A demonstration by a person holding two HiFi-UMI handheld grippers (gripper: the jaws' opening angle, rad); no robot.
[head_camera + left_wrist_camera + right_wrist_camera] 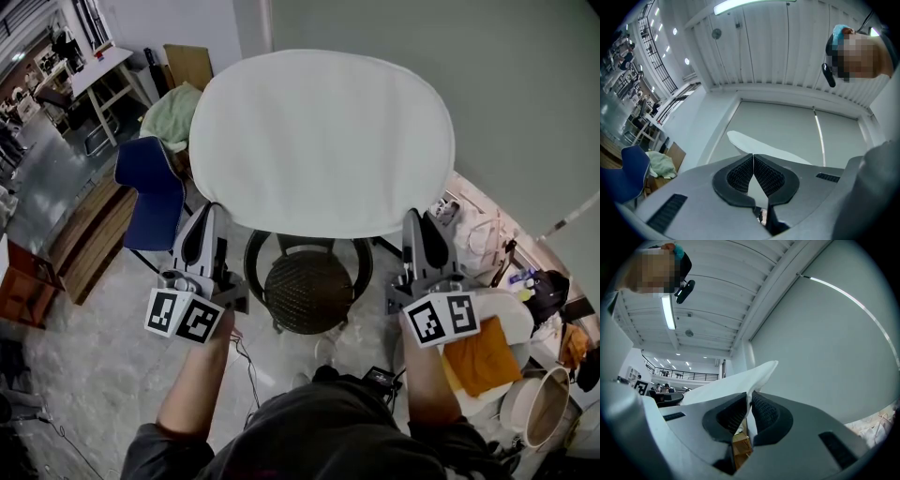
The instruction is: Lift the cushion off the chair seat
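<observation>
Grey wall behind, the white cushion (323, 141) hangs clear above the chair (309, 286) seat, its near edge pinched at either corner by the left hand-held gripper (214, 210) and right hand-held gripper (412, 217).

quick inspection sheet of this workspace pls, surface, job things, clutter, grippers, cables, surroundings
surface: pale mottled floor
job's things: white cushion held up by two opposite edges, off the dark woven chair seat
clutter: blue chair, green cloth, orange cloth
grippers: left gripper shut on the cushion's edge; right gripper shut on the other edge, fabric bunched between its pads
cables: thin cable on the floor by the chair
surroundings: grey wall behind the cushion
</observation>
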